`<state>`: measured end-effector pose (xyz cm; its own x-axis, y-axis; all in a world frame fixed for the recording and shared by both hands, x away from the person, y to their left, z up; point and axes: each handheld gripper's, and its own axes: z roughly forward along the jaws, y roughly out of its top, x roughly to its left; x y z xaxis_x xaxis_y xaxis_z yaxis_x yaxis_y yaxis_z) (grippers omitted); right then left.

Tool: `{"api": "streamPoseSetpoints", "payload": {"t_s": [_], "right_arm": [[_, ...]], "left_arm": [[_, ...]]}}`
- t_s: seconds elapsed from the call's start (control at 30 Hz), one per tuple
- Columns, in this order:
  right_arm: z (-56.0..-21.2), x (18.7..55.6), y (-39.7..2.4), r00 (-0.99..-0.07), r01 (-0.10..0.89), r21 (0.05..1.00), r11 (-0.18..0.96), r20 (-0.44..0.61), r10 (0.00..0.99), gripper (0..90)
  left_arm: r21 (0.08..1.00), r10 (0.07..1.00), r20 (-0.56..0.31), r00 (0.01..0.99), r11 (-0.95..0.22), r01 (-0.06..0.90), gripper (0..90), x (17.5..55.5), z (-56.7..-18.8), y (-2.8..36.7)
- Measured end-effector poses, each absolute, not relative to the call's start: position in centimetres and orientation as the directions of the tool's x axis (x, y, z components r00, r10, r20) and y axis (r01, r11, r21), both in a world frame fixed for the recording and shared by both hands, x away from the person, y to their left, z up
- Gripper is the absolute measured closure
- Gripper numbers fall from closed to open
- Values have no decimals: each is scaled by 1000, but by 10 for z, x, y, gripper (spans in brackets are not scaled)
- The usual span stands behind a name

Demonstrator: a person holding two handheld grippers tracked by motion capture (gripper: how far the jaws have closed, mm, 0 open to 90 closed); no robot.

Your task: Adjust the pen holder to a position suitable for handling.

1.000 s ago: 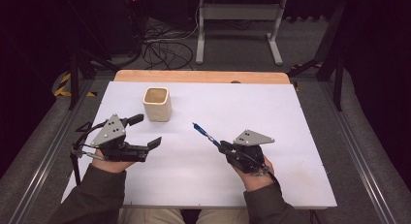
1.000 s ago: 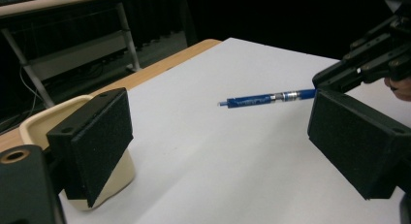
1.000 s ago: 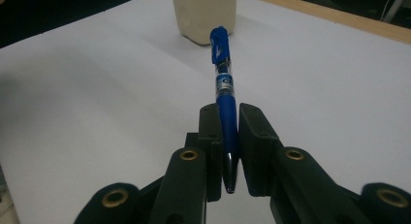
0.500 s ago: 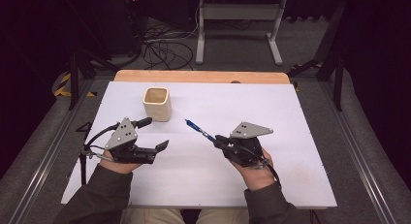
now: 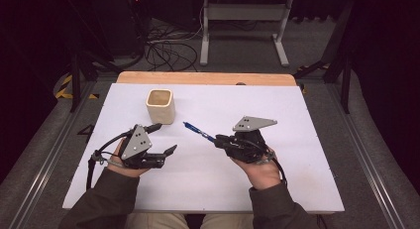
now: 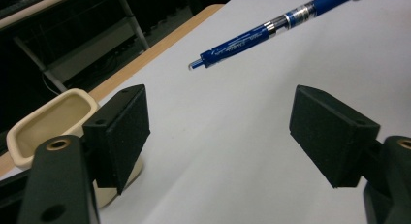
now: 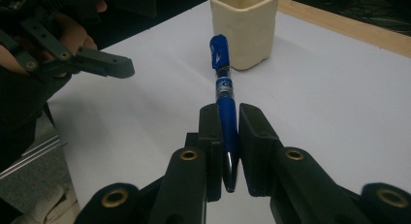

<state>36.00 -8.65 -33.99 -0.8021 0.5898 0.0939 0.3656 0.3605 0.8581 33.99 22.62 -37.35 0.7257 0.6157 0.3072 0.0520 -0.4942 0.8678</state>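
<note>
1. Near the table's [image 5: 307, 189] front edge, the person's two hands hold the grippers above the white surface, left of middle and right of middle.
2. The right gripper [image 5: 218, 141] is clenched on a blue pen [image 5: 199, 132]. In the right gripper view the pads pinch the pen's [image 7: 224, 95] barrel near one end, and the rest of the barrel juts out ahead toward the cup. The pen is lifted clear of the table, so the pick-up looks done.
3. The left gripper [image 5: 166, 138] is released and holds nothing. Its jaws have just been closing partway, yet the left gripper view shows a wide bare gap between the pads, with the pen's [image 6: 261, 30] free end hanging ahead of them and apart.
4. Farther back, left of middle and near the wooden rear edge, the cream cup [image 5: 160, 105] stands upright and empty.
5. As a judgement: the pen is grasped and raised, pointing toward the cup. What remains is probably to carry it over the rim, tip it upright and drop it in, perhaps with the left gripper helping to steady or take the pen.
</note>
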Motion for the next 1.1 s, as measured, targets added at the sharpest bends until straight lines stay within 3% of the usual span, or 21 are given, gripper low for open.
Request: {"api": "streamPoseSetpoints", "payload": {"t_s": [1.1], "right_arm": [[-335,382,-80,-830,399,826,399,141,539,809]], "left_arm": [[751,561,541,627,-658,-60,374,337,-388,200]]}}
